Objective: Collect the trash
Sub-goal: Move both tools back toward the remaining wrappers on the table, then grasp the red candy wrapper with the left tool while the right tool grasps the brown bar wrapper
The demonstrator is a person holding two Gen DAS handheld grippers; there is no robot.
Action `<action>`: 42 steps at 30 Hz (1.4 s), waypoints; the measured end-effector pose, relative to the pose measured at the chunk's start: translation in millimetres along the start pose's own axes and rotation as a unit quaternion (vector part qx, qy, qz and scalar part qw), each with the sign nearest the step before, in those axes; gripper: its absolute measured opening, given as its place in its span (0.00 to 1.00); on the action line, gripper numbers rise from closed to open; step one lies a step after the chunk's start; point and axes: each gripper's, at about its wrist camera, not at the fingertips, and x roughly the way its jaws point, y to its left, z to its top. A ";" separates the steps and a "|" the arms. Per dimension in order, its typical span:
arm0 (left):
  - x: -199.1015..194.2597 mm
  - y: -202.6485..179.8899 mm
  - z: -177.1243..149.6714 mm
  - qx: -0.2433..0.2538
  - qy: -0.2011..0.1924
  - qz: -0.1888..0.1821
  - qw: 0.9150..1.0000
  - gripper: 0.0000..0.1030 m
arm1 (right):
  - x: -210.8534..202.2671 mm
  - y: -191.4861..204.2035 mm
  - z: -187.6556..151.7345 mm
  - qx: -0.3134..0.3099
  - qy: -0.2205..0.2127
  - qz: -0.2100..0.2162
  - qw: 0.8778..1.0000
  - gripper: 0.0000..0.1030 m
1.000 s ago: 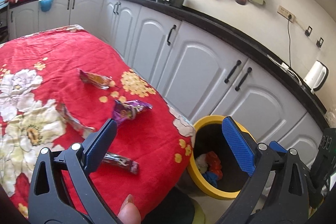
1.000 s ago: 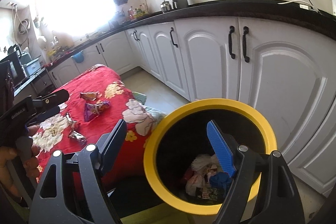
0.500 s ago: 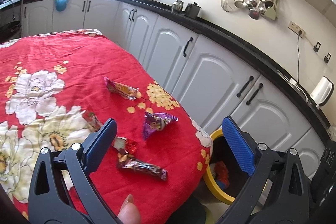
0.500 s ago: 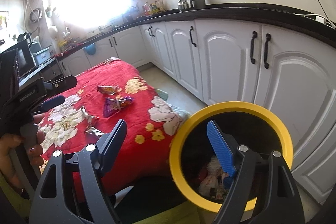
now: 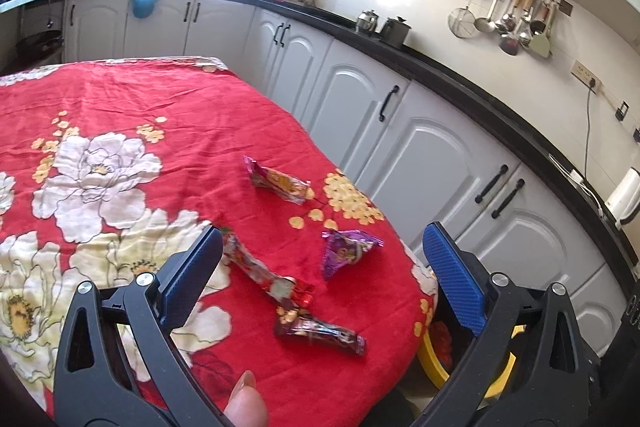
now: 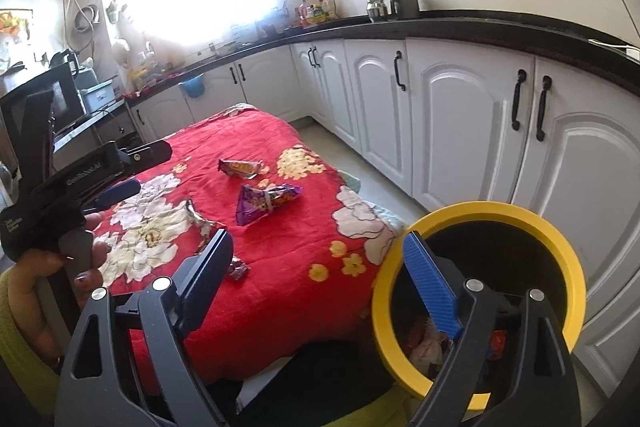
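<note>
Several snack wrappers lie on the red floral tablecloth (image 5: 120,99): a purple one (image 5: 346,253), an orange-red one (image 5: 280,183), a long crumpled red one (image 5: 260,273) and a dark one (image 5: 320,333) nearest me. My left gripper (image 5: 320,275) is open and empty, above the long and dark wrappers. My right gripper (image 6: 320,275) is open and empty, over the table corner beside the yellow-rimmed trash bin (image 6: 568,267), which holds trash. The purple wrapper (image 6: 266,203) and orange one (image 6: 242,169) also show in the right wrist view.
White cabinets (image 5: 432,155) under a black counter run along the right of the table, with a narrow floor strip (image 6: 360,163) between. The bin (image 5: 432,363) stands at the table's near right corner. My left hand and gripper body (image 6: 68,195) show at left.
Both grippers have swung left, away from the bin and towards the table. The wrappers now lie between my left fingers. Both stayed open.
</note>
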 end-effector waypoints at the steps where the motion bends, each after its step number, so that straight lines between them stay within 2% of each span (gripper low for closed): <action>1: 0.6 3.5 0.7 -0.003 0.000 0.003 1.000 0.89 | 2.1 3.4 0.0 -0.004 0.002 0.002 1.000 0.82; 10: 9.9 41.2 4.1 -0.040 0.003 0.030 0.999 0.89 | 24.6 22.6 0.4 -0.018 0.022 0.012 1.000 0.82; 17: 23.7 67.3 0.9 -0.074 0.023 0.039 0.996 0.89 | 50.7 33.2 6.3 -0.020 0.038 0.019 0.999 0.82; 25: 43.6 84.7 -7.2 -0.115 0.057 0.021 0.992 0.72 | 88.6 36.0 16.3 0.004 0.071 0.029 0.997 0.82; 29: 54.3 86.7 -9.1 -0.126 0.069 0.008 0.990 0.69 | 97.5 49.8 11.9 -0.023 0.086 0.047 0.995 0.81; 35: 73.2 92.1 -13.2 -0.149 0.096 -0.006 0.984 0.61 | 115.5 71.9 -5.6 -0.077 0.125 0.065 0.987 0.70; 38: 77.3 91.3 -14.9 -0.149 0.099 -0.007 0.984 0.55 | 123.1 79.1 -13.2 -0.095 0.141 0.068 0.983 0.64; 40: 80.3 90.2 -16.0 -0.144 0.101 -0.008 0.984 0.50 | 126.7 82.7 -17.3 -0.106 0.150 0.072 0.980 0.54; 42: 82.9 90.2 -17.8 -0.139 0.102 -0.003 0.985 0.37 | 129.6 85.5 -21.0 -0.113 0.157 0.075 0.978 0.45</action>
